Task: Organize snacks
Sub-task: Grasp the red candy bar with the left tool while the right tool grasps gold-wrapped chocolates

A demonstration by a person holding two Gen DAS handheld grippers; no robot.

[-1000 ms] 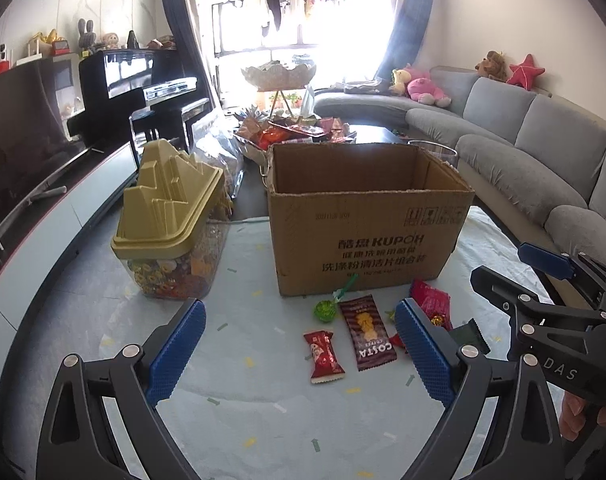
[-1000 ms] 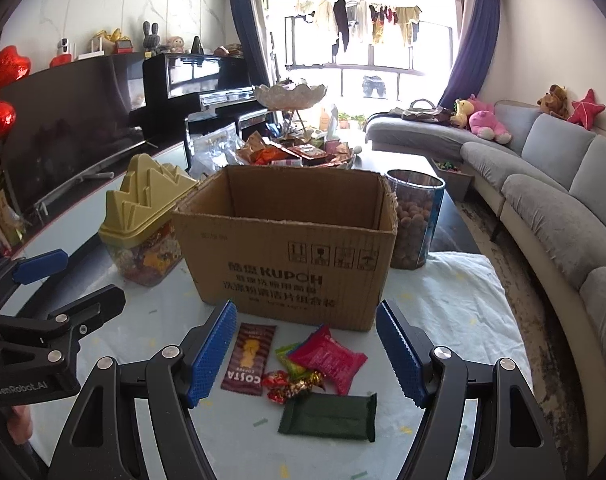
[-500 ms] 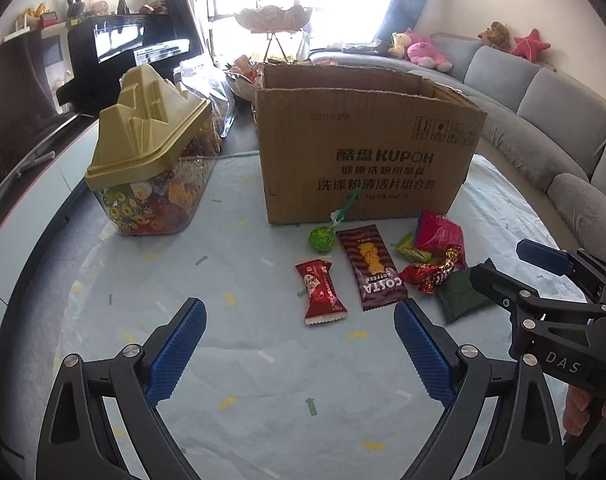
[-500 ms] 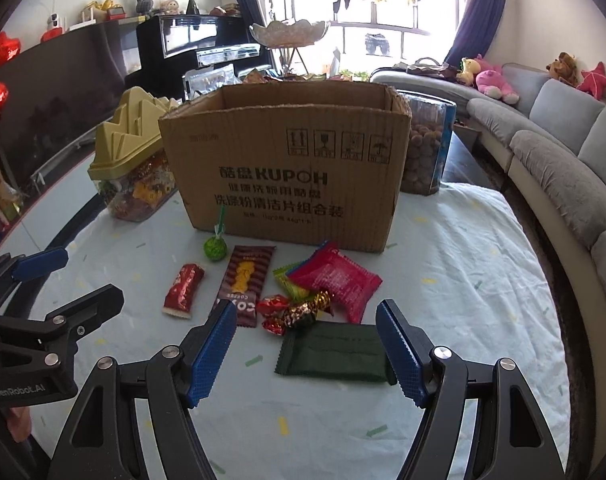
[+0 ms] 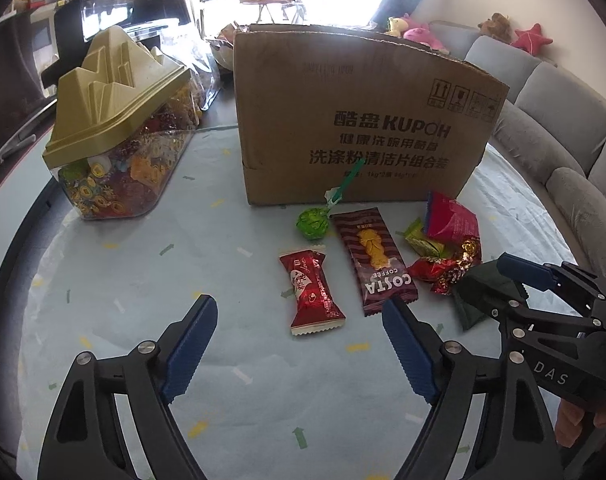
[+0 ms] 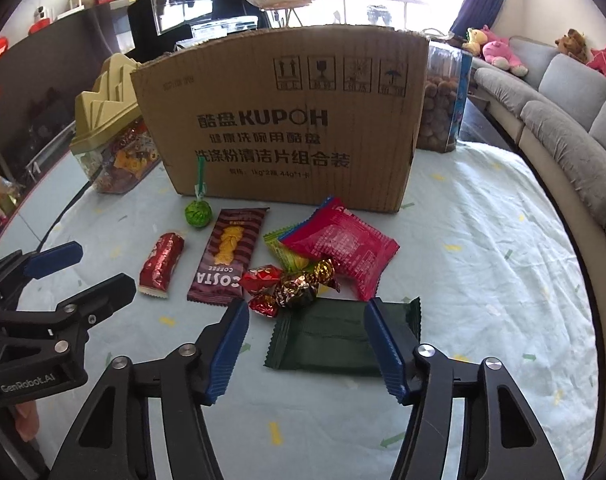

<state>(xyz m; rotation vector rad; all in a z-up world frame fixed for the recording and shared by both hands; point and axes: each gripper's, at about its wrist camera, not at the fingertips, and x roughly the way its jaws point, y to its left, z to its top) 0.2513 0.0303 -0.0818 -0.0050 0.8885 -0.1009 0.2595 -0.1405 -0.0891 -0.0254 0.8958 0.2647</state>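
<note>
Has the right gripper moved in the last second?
Yes. The right gripper has come down and forward toward the cardboard box; its open fingers now straddle the dark green packet, which earlier lay well ahead of them.

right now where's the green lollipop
The green lollipop lies on the tablecloth at the left end of the snack row, its stick leaning on the cardboard box, just left of the Costa coffee packet.

You have a plain brown cardboard box point(image 6: 279, 120) printed with black lettering, a maroon wavy-striped Costa wrapper point(image 6: 227, 256), a glossy red candy bar wrapper point(image 6: 161, 264), a matte dark green packet point(image 6: 327, 340), a bright pink pouch point(image 6: 345, 248), and a pale blue counter cloth point(image 6: 483, 240) flecked yellow and green.
</note>
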